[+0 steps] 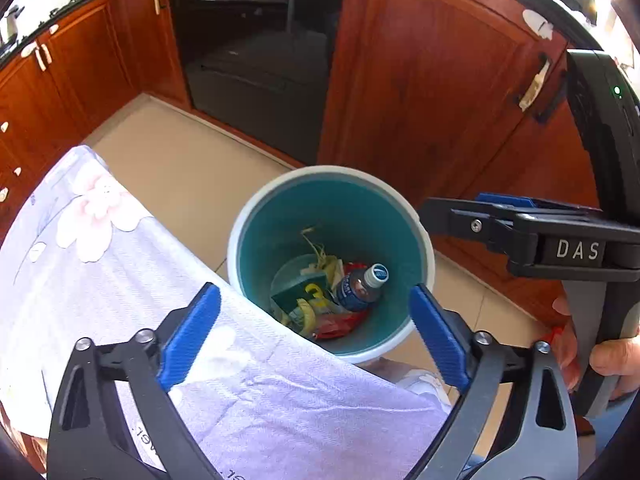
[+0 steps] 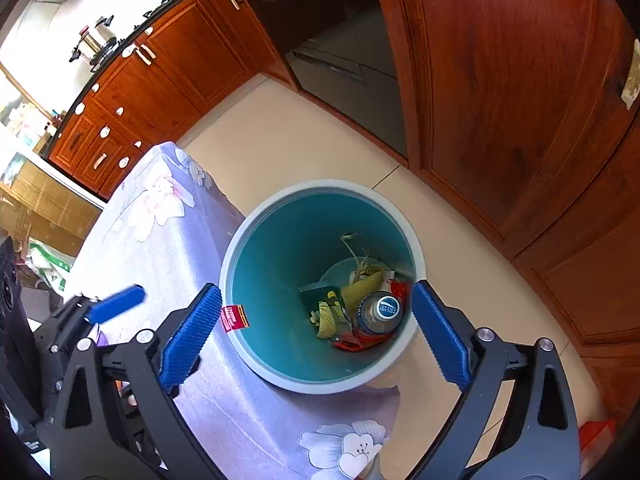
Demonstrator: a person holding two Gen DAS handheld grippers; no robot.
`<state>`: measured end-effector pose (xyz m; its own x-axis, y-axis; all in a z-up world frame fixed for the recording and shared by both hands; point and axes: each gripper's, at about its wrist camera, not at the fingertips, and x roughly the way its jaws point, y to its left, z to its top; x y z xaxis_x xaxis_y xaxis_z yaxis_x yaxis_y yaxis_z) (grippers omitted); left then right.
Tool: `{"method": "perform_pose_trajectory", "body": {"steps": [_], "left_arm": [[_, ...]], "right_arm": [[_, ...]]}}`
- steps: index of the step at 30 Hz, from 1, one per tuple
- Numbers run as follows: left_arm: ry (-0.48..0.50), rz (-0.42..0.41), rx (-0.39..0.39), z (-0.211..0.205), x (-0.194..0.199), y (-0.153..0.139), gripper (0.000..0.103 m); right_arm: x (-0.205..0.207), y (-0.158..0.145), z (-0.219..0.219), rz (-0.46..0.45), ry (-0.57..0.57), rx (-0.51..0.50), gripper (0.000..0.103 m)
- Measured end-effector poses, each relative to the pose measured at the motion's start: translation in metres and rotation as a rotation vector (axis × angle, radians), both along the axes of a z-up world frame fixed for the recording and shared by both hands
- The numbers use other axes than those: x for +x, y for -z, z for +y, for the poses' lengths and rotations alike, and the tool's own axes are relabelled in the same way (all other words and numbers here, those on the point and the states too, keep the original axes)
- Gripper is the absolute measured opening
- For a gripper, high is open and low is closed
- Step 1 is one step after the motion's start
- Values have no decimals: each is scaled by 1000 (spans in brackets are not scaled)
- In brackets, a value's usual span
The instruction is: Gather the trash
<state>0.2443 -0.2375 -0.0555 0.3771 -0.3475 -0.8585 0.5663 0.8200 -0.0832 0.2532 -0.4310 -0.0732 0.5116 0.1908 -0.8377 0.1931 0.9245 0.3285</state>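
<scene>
A teal bin with a white rim [image 1: 256,208] stands on the floor beside the table; it also shows in the right wrist view [image 2: 240,236]. Inside lie a plastic bottle [image 1: 360,286] [image 2: 378,312], a green packet [image 1: 298,292], yellow peels and red wrappers. A small red wrapper [image 2: 235,317] hangs in the air at the bin's near rim. My left gripper [image 1: 316,316] is open and empty above the bin's near edge. My right gripper [image 2: 316,316] is open over the bin; it shows from the side in the left wrist view [image 1: 464,210].
A table with a lilac floral cloth [image 1: 120,280] [image 2: 160,240] lies to the left of the bin. Red-brown wooden cabinets [image 1: 420,80] and a dark oven [image 1: 260,60] stand behind it on a beige tile floor [image 2: 300,140].
</scene>
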Motion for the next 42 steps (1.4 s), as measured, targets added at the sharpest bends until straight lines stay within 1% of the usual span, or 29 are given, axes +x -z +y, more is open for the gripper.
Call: {"method": "perform_pose_trajectory", "body": {"steps": [5,10,12,18,22,26,30,33,36,39,42], "left_arm": [[-33,-19,-3,5,-8,-12,99],[-50,-42,3,9,-17,-22,99],[-59,-50,1,13,-22,-28,99],[-97,-125,10,30,-47,-51,99],[-152,-189,-9,46,-68,-73,99],[-177,-209,-29,58,-87,-86,99],[-202,-202,-48,66,-102,-89,99],[-214,-188,-42,69,-109,-87,99],[-225,-176,-35,73,-115,-80,99],[-244,-144,-45,76,-117,-71,99],[-266,-124,-47,78,-117,-61,99]], "right_arm": [[-10,-13,2,-20,0,-15,92],[-24,-31,8,-61,-10,-30,92],[-32,-41,12,-83,-20,-44,95],[-62,-75,25,-151,-49,-73,96],[-83,-96,39,-167,-71,-135,96],[-102,-109,54,-151,-92,-200,96],[-118,-108,64,-128,-115,-248,96],[-129,-103,69,-108,-133,-266,96],[-138,-94,73,-93,-145,-288,96],[-144,-84,79,-82,-144,-317,96],[-148,-72,82,-63,-143,-323,96]]}}
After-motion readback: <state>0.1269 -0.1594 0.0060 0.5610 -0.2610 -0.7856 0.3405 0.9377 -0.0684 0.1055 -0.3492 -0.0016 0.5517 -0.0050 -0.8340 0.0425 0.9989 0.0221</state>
